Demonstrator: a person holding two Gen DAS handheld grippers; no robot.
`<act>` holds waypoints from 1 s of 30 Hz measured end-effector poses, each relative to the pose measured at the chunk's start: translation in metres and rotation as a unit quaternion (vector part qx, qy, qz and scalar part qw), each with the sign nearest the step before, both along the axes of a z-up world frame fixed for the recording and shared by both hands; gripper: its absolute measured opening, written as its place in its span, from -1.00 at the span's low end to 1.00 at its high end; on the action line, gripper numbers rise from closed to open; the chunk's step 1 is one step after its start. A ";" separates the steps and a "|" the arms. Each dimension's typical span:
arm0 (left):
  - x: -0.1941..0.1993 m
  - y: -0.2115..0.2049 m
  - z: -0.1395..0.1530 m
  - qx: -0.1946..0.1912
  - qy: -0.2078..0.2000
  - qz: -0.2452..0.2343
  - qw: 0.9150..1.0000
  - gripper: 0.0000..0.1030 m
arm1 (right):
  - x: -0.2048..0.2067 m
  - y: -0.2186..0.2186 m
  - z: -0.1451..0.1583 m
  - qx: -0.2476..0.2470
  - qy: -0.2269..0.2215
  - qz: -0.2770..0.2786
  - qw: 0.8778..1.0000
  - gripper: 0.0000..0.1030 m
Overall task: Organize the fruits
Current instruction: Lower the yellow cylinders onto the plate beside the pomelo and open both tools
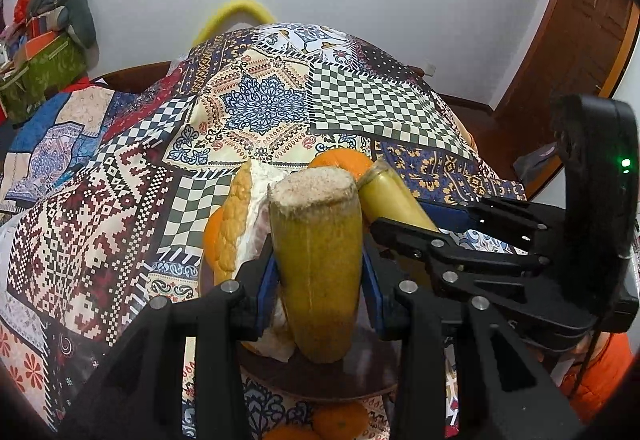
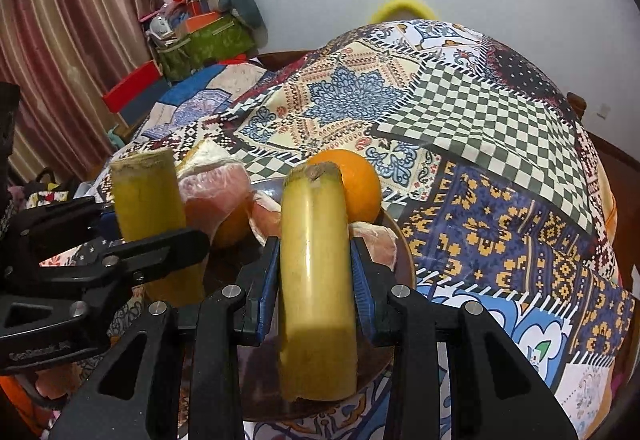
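My left gripper (image 1: 320, 280) is shut on a thick yellow-green cane piece (image 1: 316, 240) with a fibrous cut end, held tilted over a dark brown plate (image 1: 320, 380). To its right, my right gripper (image 1: 404, 217) grips a second, smoother yellow cane piece (image 1: 392, 191). In the right wrist view, that right gripper (image 2: 316, 280) is shut on the yellow cane piece (image 2: 316, 232) over the plate (image 2: 404, 252). The left gripper (image 2: 152, 228) sits at the left with its cane piece (image 2: 146, 191). An orange (image 2: 356, 183) and pink pomelo segments (image 2: 212, 191) lie on the plate.
A patchwork-patterned tablecloth (image 1: 260, 107) covers the table. Two small oranges (image 1: 340, 420) lie on the cloth near the plate's front edge. A green bag of clutter (image 2: 208, 43) stands at the far left, and a wooden door (image 1: 580, 51) is at the right.
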State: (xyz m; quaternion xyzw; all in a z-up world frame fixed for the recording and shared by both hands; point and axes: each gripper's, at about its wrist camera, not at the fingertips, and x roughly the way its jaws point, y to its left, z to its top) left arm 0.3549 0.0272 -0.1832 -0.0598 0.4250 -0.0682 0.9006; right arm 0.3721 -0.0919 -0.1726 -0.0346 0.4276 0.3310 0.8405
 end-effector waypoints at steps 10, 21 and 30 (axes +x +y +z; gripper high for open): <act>-0.003 0.000 0.001 0.009 0.002 0.007 1.000 -0.27 | -0.007 -0.003 0.010 0.006 -0.012 -0.005 1.000 -0.39; -0.019 0.000 0.019 0.024 -0.012 0.026 0.999 -0.02 | -0.028 -0.015 0.039 0.011 -0.046 -0.018 0.999 -0.39; -0.048 -0.002 0.044 0.037 -0.036 0.027 0.998 -0.02 | -0.052 -0.021 0.053 0.009 -0.063 -0.023 0.998 -0.39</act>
